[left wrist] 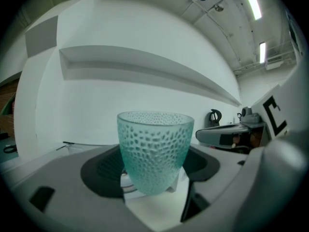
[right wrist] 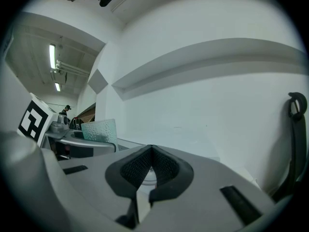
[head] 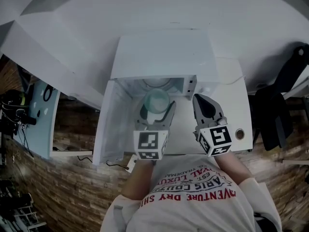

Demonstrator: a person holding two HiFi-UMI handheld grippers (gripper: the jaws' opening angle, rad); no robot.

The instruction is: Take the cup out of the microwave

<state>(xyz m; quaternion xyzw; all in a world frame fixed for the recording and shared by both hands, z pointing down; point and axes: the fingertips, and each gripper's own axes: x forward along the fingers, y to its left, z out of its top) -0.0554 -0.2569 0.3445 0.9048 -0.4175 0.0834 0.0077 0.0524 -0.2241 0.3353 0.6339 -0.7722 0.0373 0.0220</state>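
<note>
A teal dimpled glass cup (head: 157, 99) stands upright between the jaws of my left gripper (head: 158, 109), which is shut on it just in front of the white microwave's (head: 164, 57) open cavity. In the left gripper view the cup (left wrist: 154, 144) fills the gap between the dark pads (left wrist: 104, 173), with a white wall behind it. The microwave door (head: 107, 124) hangs open to the left. My right gripper (head: 202, 103) hovers beside the cup on the right, shut and empty; in its own view the pads of the right gripper (right wrist: 150, 153) meet, and the cup (right wrist: 100, 129) shows at the left.
The microwave sits on a white counter (head: 231, 81) with a round cable hole (head: 240, 134) near its right front corner. A black chair (head: 280, 110) stands to the right. A plug and cable (head: 129, 163) hang under the door. The floor below is brick-patterned.
</note>
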